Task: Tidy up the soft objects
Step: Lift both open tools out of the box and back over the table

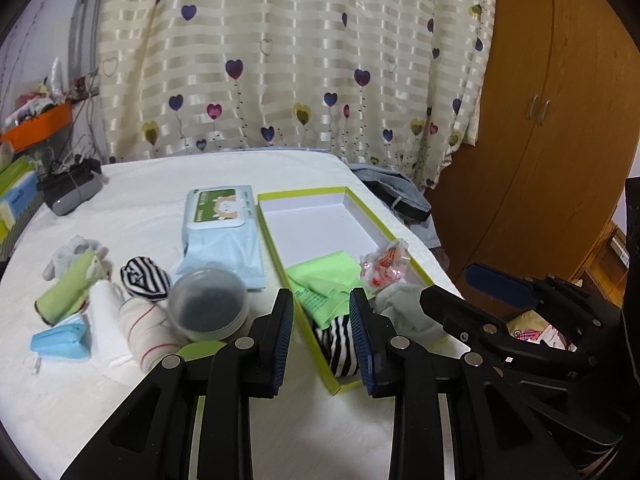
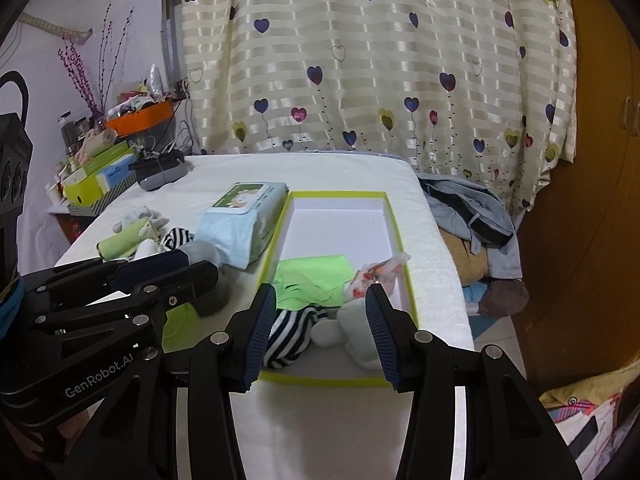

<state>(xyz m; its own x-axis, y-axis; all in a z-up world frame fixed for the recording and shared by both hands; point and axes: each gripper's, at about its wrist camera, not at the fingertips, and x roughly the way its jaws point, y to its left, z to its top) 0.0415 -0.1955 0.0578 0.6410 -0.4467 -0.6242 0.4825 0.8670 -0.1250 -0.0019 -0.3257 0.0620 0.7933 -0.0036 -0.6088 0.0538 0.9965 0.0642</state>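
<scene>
Socks and cloths are my job: a striped sock, a pale sock, a green cloth and a snack packet already lie in the green-rimmed box. More rolled socks wait on the white table, left of the box. Both my grippers hang empty above the box's near end, tilted downward; left gripper narrowly parted, right gripper wider. Next, I judge, the left must swing toward those rolls.
</scene>
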